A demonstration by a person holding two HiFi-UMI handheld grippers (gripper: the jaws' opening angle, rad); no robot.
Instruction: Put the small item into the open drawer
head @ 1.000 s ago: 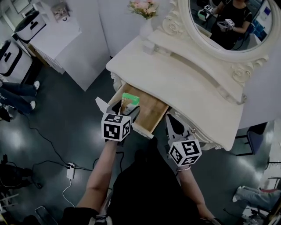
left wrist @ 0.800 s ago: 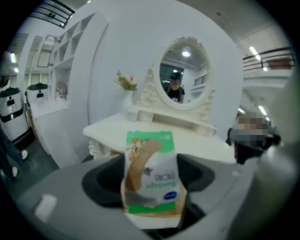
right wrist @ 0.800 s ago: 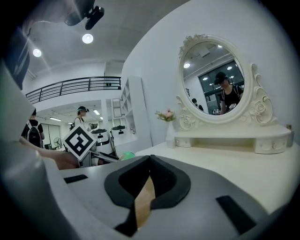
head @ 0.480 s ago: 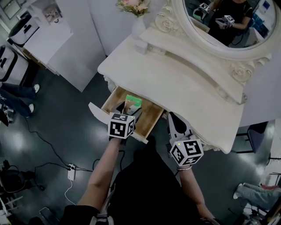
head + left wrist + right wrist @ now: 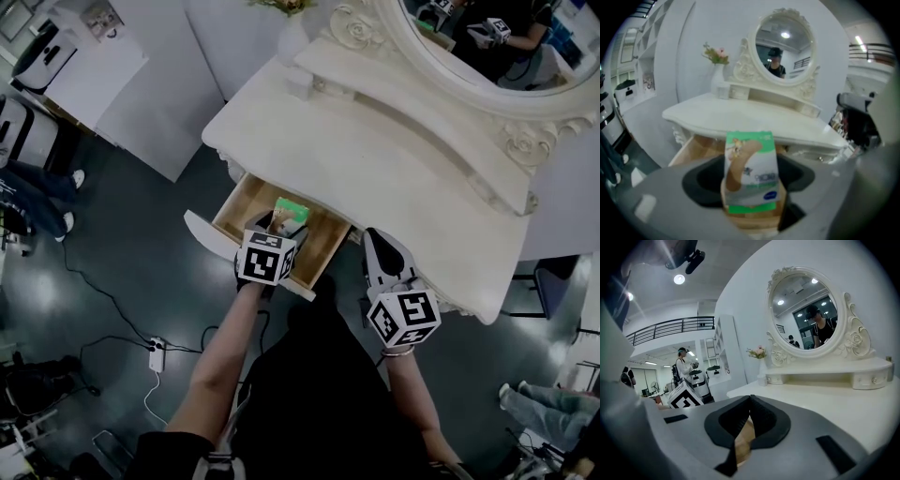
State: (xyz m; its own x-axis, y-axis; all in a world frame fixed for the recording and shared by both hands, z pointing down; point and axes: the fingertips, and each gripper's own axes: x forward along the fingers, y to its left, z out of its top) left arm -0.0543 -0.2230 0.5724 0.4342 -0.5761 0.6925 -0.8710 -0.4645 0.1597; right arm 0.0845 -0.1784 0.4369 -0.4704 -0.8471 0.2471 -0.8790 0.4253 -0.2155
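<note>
Hovering my left gripper (image 5: 278, 225) over the open drawer (image 5: 242, 199), jaws clamped on the small green-and-white packet (image 5: 751, 171), held upright so it can drop straight in (letting go comes next, I reckon). Right gripper (image 5: 382, 258), at the drawer's four o'clock, jaws together on nothing, sits clear of the drop.

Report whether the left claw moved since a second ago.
Yes. The left claw, gripping the small item, went farther over the open drawer, toward the dressing table.
</note>
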